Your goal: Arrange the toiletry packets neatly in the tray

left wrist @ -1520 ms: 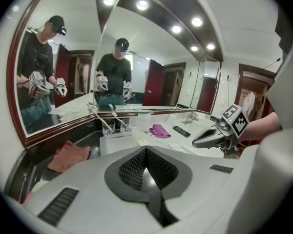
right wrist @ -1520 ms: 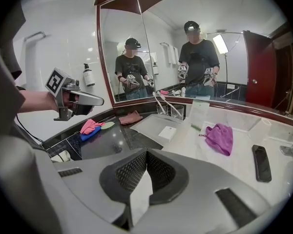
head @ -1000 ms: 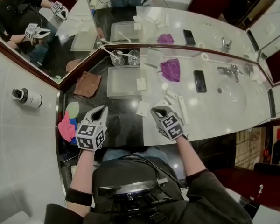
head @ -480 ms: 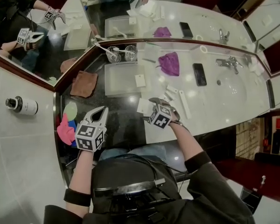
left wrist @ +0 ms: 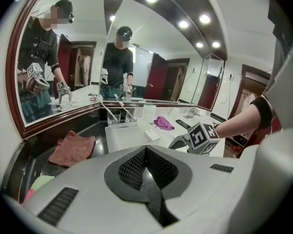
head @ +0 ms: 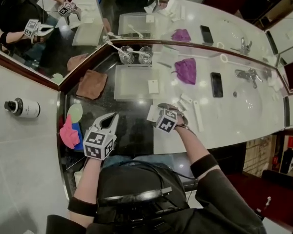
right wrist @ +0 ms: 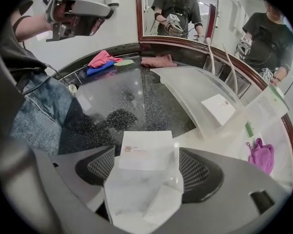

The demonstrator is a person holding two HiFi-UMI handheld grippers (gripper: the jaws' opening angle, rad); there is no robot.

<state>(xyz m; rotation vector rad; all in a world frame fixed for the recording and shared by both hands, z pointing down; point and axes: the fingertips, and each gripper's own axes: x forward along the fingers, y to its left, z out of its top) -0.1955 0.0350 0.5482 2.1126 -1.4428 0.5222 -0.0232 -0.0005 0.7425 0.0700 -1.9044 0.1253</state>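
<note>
My right gripper (head: pixel 168 107) points steeply down over the counter's front, where black stone meets white. Its jaws have just been opening and now stand wide. A white toiletry packet (right wrist: pixel 147 150) lies flat on the counter between them, untouched by the pads; in the head view this packet (head: pixel 153 112) shows just left of the gripper. The translucent tray (head: pixel 129 84) lies behind, holding one white packet (head: pixel 153 86). More packets (head: pixel 185 101) lie to the right. My left gripper (head: pixel 111 123) hovers shut and empty over the black counter.
A brown cloth (head: pixel 92 84) lies left of the tray, and two glasses (head: pixel 136 55) with toothbrushes stand behind it. A purple cloth (head: pixel 186 70), a phone (head: pixel 217 84) and the faucet (head: pixel 246 74) are to the right. Pink, blue and green items (head: pixel 71 130) sit at the far left.
My right gripper has dropped toward the counter, tipped downward and opened over the white packet. The left gripper has sunk slightly and stayed shut.
</note>
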